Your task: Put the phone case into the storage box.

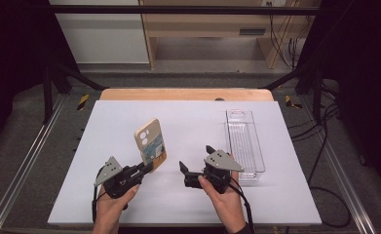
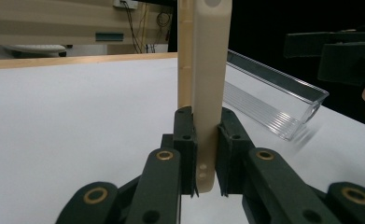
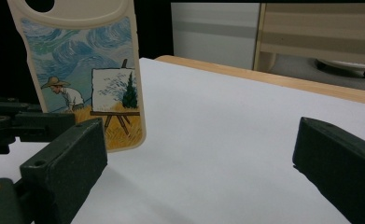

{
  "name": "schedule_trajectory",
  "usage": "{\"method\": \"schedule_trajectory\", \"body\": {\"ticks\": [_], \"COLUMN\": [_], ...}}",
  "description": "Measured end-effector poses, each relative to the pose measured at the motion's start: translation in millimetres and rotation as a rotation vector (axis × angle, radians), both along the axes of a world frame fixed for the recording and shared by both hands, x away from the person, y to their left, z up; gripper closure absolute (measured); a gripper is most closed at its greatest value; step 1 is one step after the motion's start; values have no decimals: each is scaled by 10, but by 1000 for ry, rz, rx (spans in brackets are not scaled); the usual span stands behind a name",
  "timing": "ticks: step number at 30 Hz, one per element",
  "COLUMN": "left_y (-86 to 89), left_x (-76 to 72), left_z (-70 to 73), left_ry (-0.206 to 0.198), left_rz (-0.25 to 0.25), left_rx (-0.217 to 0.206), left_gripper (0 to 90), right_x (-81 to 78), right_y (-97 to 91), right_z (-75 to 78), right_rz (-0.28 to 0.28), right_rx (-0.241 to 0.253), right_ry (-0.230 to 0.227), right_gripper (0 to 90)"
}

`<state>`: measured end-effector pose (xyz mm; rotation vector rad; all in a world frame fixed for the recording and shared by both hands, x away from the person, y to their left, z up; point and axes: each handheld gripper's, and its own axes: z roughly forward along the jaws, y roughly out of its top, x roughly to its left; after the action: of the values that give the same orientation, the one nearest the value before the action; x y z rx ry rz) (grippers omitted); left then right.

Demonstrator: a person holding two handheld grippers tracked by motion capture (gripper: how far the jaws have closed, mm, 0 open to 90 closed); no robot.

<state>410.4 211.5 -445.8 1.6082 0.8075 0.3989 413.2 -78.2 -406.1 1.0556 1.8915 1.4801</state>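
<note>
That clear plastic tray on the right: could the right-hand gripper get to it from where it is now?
Probably yes. The right gripper is open and holds nothing, and the tray lies just beside it with bare table between. The left gripper, clamping the phone case, is on the other side.

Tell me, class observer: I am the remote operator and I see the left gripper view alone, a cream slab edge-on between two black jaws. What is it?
Observer: A phone case; the right gripper view shows its printed face, a painter in a straw hat at an easel.
Operator: Is the other tool holding anything?
Observer: No. The right tool is open, its jaws wide apart with bare white table between them.
Operator: Where does the clear tray sit overall?
Observer: In the high view the clear tray lies lengthwise on the table's right side, beyond the right hand.
</note>
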Motion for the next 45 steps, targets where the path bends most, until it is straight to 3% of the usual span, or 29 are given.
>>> {"method": "schedule_trajectory", "body": {"ticks": [11, 19, 26, 45], "left_y": [-89, -108, -123, -147], "left_x": [-13, -9, -13, -14], "left_z": [-18, -45, -54, -75], "left_ry": [23, 55, 62, 75], "left_rz": [-45, -58, -67, -75], "left_rx": [-31, -75, -75, -85], "left_gripper": [798, 799, 798, 798], "right_x": [38, 61, 83, 78], "right_y": [76, 118, 198, 288], "right_z": [118, 177, 200, 301], "right_rz": [8, 9, 29, 54], "right_rx": [-68, -83, -91, -7], "right_ry": [47, 73, 77, 25], "right_gripper": [32, 36, 37, 39]}}
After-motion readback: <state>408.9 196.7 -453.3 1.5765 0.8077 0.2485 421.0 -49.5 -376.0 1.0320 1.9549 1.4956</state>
